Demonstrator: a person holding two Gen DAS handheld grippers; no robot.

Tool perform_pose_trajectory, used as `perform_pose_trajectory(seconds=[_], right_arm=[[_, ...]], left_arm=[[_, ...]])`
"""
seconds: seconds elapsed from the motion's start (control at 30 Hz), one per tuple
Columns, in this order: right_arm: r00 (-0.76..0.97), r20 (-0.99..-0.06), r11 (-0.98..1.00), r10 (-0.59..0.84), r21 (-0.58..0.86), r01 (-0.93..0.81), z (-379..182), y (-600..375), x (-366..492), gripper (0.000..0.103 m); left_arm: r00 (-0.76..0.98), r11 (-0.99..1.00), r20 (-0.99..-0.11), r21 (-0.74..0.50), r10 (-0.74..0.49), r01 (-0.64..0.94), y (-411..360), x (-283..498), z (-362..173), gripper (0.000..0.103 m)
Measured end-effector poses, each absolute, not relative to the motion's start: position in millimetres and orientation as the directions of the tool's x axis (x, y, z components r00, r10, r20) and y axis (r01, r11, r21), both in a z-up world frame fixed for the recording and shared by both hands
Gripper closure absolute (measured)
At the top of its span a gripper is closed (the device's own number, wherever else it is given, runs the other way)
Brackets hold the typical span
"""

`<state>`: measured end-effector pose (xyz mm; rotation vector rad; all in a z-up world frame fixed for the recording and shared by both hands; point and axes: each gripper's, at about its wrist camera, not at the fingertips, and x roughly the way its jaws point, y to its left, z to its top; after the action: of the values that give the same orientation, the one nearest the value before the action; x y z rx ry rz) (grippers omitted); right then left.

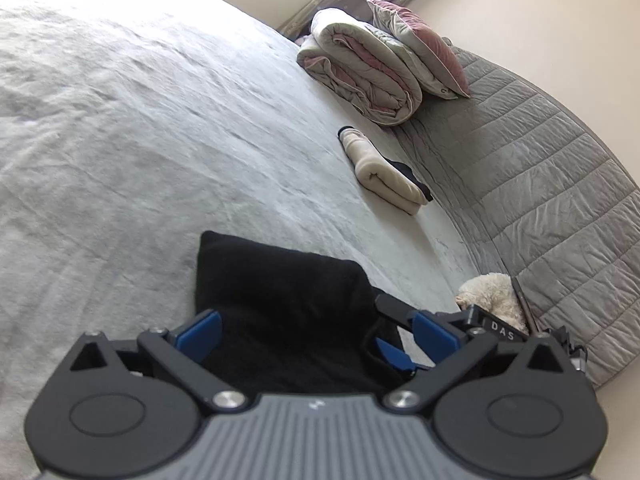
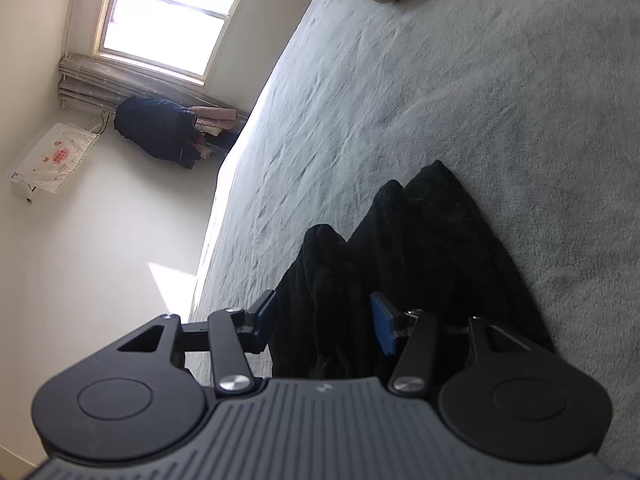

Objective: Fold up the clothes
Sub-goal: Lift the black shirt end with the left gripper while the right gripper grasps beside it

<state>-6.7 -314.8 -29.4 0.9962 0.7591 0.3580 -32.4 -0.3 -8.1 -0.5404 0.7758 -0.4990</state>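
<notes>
A black fleece garment (image 1: pixel 280 300) lies folded on the pale grey bed cover (image 1: pixel 140 140). My left gripper (image 1: pixel 316 332) hovers over its near end, jaws spread wide, the blue pads (image 1: pixel 200 334) apart from the cloth. My right gripper (image 1: pixel 394 332) comes in from the right at the garment's edge. In the right wrist view the black garment (image 2: pixel 400 248) bunches in long folds between the fingers of my right gripper (image 2: pixel 324 318). It fills the half-wide gap, with both pads (image 2: pixel 382 322) against the cloth.
A folded cream cloth (image 1: pixel 384 176) with a dark piece beside it, a rolled duvet (image 1: pixel 360 76) and a pillow (image 1: pixel 420 48) lie along the grey quilted headboard (image 1: pixel 540 184). A plush toy (image 1: pixel 492 296) sits near the right gripper. The bed edge (image 2: pixel 224 184) drops off left.
</notes>
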Motion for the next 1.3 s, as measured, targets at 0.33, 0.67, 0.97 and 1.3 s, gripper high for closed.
perform_pose_trajectory(seconds=[0.33,0.67,0.97,1.3], right_arm=[[0.753,-0.497,0.835,0.432,0.535,-0.126,-14,-260,-24,0.048],[0.809,-0.499,0.948,0.31,0.225,-0.224,-25,-230,-23,0.07],[0.872,-0.403,0.952,0.277,0.241,-0.191,-8,-246,-40,0.093],[0.898,-0.38,0.957,0.222,0.26,-0.126,-4,-277,-47,0.093]], left_arm=[[0.753,0.857,-0.49,-0.482,-0.438,0.184,22,-41,-40,0.001],[0.768,0.867,-0.472,-0.451,-0.433,0.212,18,-46,-41,0.001],[0.826,0.846,-0.315,-0.431,-0.468,0.315,14,-61,-32,0.006],[0.75,0.777,-0.238,-0.335,-0.617,0.533,-26,-76,-27,0.008]])
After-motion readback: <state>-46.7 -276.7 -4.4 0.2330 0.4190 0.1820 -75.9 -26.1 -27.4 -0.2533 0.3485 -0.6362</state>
